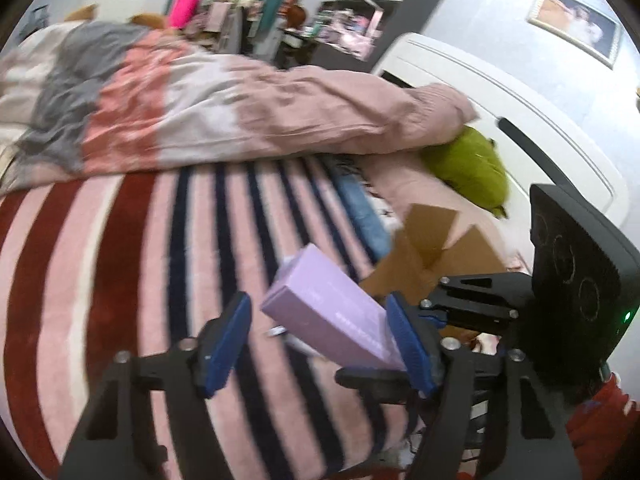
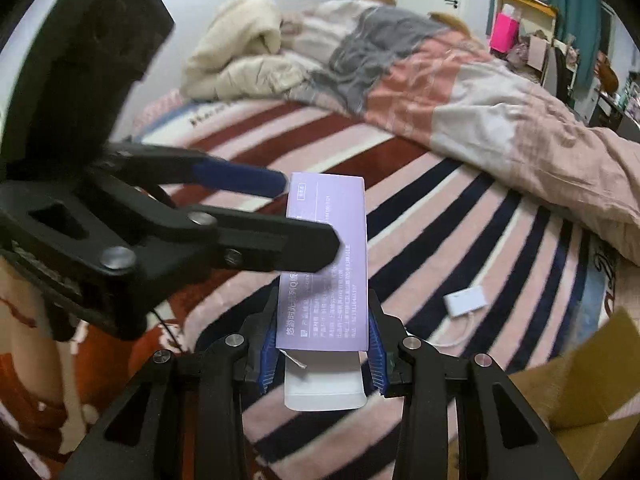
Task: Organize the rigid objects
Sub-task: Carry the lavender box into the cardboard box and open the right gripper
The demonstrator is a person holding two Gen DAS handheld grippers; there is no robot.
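Clamped between the blue pads of the right gripper (image 2: 322, 350), a lilac carton (image 2: 326, 264) juts forward above the striped bed blanket (image 2: 460, 216), while the left gripper (image 1: 320, 328), spread wide around its far end, seems poised to steady it before it goes into the cardboard box (image 2: 580, 412) at the right gripper's lower right.

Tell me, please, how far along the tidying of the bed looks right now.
Nothing shows as packed yet: the inside of the cardboard box is out of view. In hand: the right tongs grip the purple box, with the left tongs open around its far end. Left: the white adapter lies on the blanket.
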